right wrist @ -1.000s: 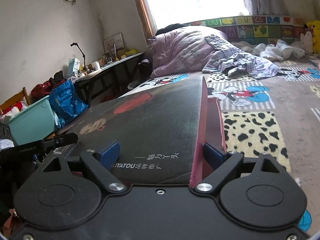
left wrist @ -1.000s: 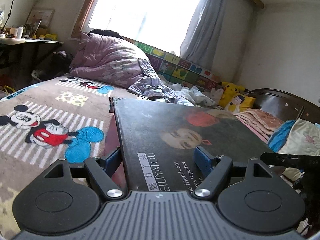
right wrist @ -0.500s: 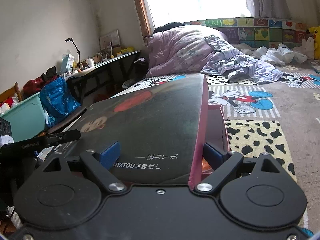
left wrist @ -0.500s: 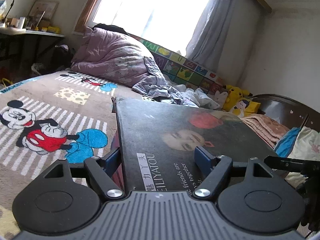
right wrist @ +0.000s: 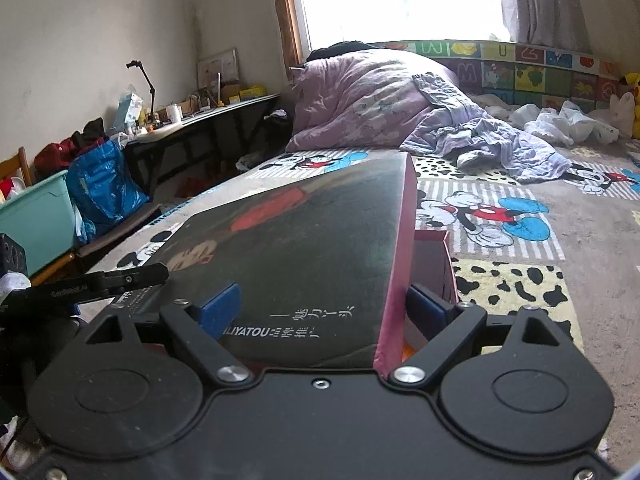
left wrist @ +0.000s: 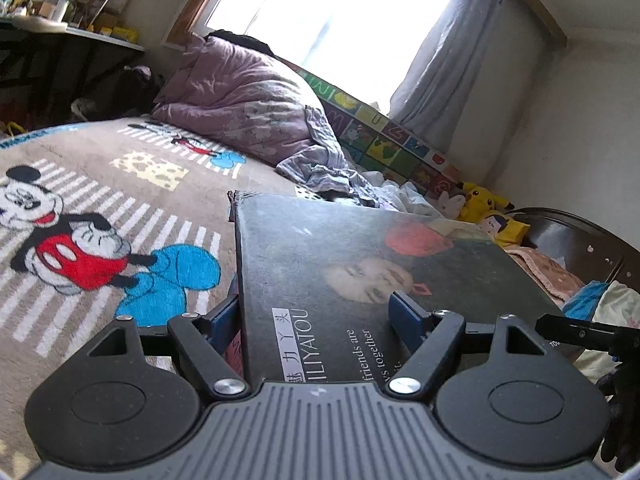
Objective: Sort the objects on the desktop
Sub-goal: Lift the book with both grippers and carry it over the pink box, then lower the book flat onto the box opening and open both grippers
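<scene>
In the left wrist view, the left hand-held gripper (left wrist: pixel 316 314) was clamped on one edge of the box lid (left wrist: pixel 384 280), one blue pad on the dark printed top, the other under the rim. The lid hung tilted over the bed (left wrist: pixel 80 184), running toward 12 o'clock. To do this step well, I judged both sides should move level and together, so the lid neither twists nor slips from the pads. At 3 o'clock a black bar of the other tool showed.

In the right wrist view, the right hand-held gripper (right wrist: pixel 320 310) was clamped on the opposite edge of the same lid, gripping top and red side wall. Only this view showed the open red box (right wrist: pixel 434 264) beneath, at 1 o'clock, and the cluttered counter (right wrist: pixel 216 108) at 10 o'clock.
</scene>
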The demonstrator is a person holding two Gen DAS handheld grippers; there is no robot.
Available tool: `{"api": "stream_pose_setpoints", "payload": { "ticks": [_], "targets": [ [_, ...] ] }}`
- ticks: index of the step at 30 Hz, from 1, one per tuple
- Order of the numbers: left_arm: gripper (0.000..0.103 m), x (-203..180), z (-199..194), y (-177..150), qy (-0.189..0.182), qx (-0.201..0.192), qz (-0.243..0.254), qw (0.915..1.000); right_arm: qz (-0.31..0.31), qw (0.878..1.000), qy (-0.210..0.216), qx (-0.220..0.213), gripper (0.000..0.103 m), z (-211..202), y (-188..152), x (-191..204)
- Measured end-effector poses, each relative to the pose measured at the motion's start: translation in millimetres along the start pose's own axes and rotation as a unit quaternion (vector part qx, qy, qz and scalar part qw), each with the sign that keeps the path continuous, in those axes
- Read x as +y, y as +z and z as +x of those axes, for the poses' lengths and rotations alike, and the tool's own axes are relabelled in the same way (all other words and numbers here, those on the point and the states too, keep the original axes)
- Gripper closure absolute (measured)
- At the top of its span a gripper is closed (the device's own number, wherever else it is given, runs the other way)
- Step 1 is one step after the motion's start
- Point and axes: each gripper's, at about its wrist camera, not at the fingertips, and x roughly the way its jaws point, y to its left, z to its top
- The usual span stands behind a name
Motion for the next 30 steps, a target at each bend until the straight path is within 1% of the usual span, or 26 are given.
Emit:
{"api": "stream_pose_setpoints", "payload": {
  "ticks": [3, 8, 12, 14, 17, 20, 23, 24, 26, 29, 30],
  "targets": [
    [0.025, 0.2, 7.8, -4.6, 0.004, 0.007, -0.005, 0.9999, 0.002, 1.000, -0.005, 0.007, 0.011, 5.8, -2.2, -4.3],
    [0.025, -3.1, 14.0, -7.7, 0.015, 0.002, -0.012, 0.9998, 0.012, 1.000, -0.005, 0.012, 0.011, 13.1, -4.6, -14.3],
    [0.024, -10.1, 17.5, -6.8, 0.036, 0.002, -0.012, 0.9993, 0.021, 1.000, -0.004, 0.013, 0.012, 15.8, -6.4, -20.0],
    [0.024, -15.1, 18.4, -6.6, 0.046, 0.005, -0.004, 0.9989, 0.027, 0.999, -0.004, 0.016, 0.012, 16.9, -8.0, -22.7],
    [0.023, -22.5, 19.2, -7.1, 0.053, 0.011, 0.005, 0.9985, 0.029, 0.999, -0.024, 0.005, 0.013, 12.1, -13.4, -24.9],
    [0.023, -27.0, 16.4, -7.6, 0.064, 0.012, 0.006, 0.9978, 0.049, 0.998, -0.030, -0.011, 0.012, 5.4, -17.8, -33.3],
    [0.023, -31.9, 12.3, -8.9, 0.072, 0.013, 0.009, 0.9973, 0.071, 0.997, -0.040, -0.010, 0.012, 4.3, -21.0, -46.2],
    [0.023, -34.3, 12.6, -9.2, 0.072, 0.014, 0.011, 0.9973, 0.082, 0.996, -0.037, -0.009, 0.012, 5.0, -21.9, -50.9],
    [0.023, -39.5, 13.9, -9.5, 0.071, 0.017, 0.017, 0.9972, 0.121, 0.993, -0.015, -0.004, 0.012, 7.4, -24.0, -63.7],
    [0.021, -47.1, 19.3, -6.9, 0.070, 0.027, 0.030, 0.9967, 0.183, 0.983, 0.025, 0.007, 0.012, 14.1, -28.8, -79.7],
    [0.021, -48.1, 20.3, -5.7, 0.071, 0.029, 0.031, 0.9966, 0.194, 0.980, 0.032, 0.009, 0.012, 15.3, -30.3, -82.6]
  ]
}}
